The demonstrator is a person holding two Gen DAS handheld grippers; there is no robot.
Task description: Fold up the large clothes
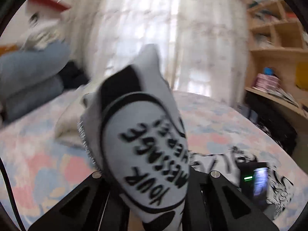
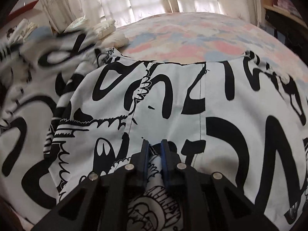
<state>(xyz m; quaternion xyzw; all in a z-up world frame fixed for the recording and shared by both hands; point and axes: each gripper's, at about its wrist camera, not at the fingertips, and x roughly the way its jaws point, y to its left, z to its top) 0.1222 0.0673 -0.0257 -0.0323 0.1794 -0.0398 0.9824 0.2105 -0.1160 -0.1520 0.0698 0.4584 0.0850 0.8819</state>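
Observation:
A large white garment with bold black graffiti print [image 2: 173, 100] lies spread on a pastel patterned bed [image 2: 182, 32]. My right gripper [image 2: 155, 144] is shut on a fold of this garment near its front edge. In the left wrist view, my left gripper [image 1: 152, 175] is shut on a bunched corner of the same garment [image 1: 142, 134], printed "YOUR MESSAGE", and holds it lifted above the bed; the fingertips are hidden by the cloth. The right gripper's body [image 1: 254, 182] shows at the lower right, on the garment.
A person in blue jeans [image 1: 28, 73] sits on the bed at the left. A cream pillow [image 2: 107, 30] lies at the bed's far left. Curtains [image 1: 173, 28] hang behind. Wooden shelves and a desk [image 1: 277, 57] stand at the right.

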